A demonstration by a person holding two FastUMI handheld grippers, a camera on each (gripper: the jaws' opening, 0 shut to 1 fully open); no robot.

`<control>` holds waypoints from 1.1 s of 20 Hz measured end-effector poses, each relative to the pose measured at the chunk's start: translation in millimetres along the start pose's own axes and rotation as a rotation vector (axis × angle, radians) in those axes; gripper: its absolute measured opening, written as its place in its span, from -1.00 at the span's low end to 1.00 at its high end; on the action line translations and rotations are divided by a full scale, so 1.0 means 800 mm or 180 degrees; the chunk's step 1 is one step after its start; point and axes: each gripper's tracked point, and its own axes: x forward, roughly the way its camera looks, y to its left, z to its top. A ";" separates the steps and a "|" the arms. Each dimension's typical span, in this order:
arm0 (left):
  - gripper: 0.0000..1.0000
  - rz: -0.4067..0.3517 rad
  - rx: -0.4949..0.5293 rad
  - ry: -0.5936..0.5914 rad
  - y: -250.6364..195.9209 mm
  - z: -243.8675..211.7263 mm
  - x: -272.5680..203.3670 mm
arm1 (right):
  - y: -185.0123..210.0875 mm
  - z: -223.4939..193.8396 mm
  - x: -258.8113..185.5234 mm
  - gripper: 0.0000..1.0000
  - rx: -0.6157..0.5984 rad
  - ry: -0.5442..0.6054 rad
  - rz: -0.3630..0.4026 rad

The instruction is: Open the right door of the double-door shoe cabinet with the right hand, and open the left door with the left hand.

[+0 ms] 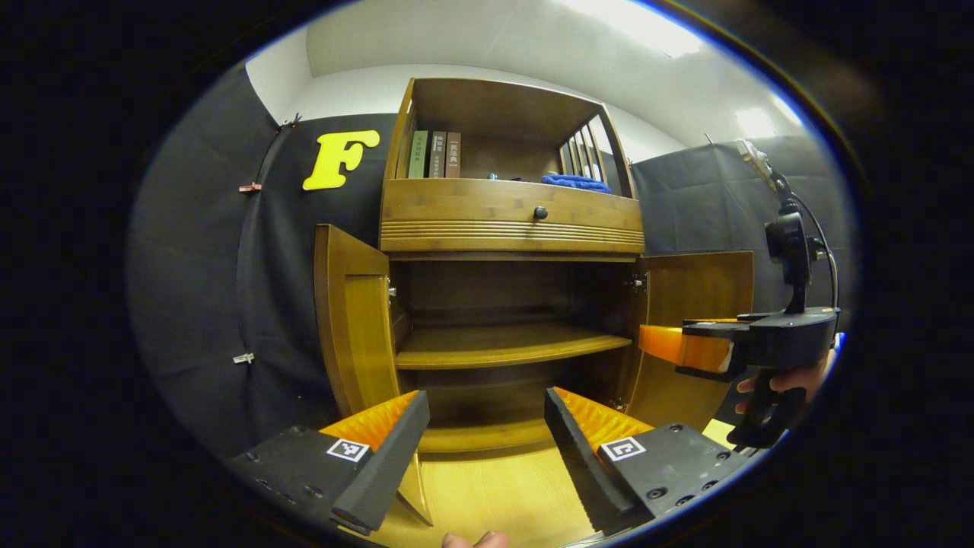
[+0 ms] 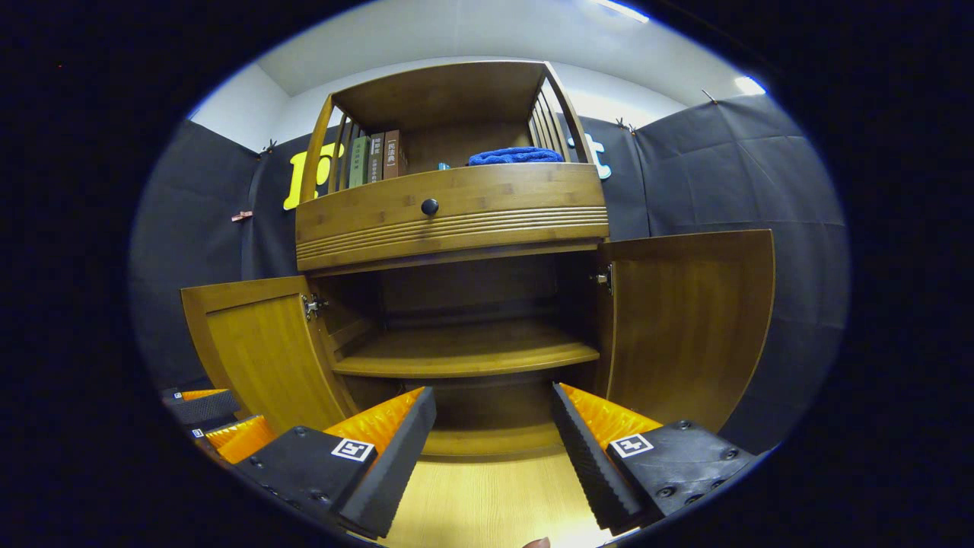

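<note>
Both hand-held grippers — left (image 1: 487, 449), right (image 2: 493, 449) — wide apart, seemingly empty, before open shoe cabinet (image 2: 456, 350).

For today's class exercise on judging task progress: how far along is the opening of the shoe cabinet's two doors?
Done: the right door and left door both stand swung open, baring the inner shelf. In hand: nothing; the left gripper and right gripper hang open, clear of the doors. Left: apparently nothing.

The shoe cabinet (image 2: 449, 205) stands on a pale wooden floor (image 2: 487, 502). Its top shelf (image 2: 456, 173) carries upright books (image 2: 377, 158) and perhaps a folded blue cloth (image 2: 515, 156).
</note>
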 end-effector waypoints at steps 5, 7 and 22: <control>0.86 0.0007 -0.0072 0.0017 0.002 -0.002 -0.001 | 0.005 0.003 -0.001 0.84 -0.0034 -0.0043 0.0039; 0.89 0.0042 -0.0065 0.0016 0.008 -0.001 -0.002 | 0.005 0.001 -0.001 0.93 -0.0052 -0.0036 0.0048; 0.89 0.0083 -0.0079 0.0066 0.021 -0.009 0.003 | 0.022 -0.010 0.009 0.93 -0.0028 0.0015 0.0106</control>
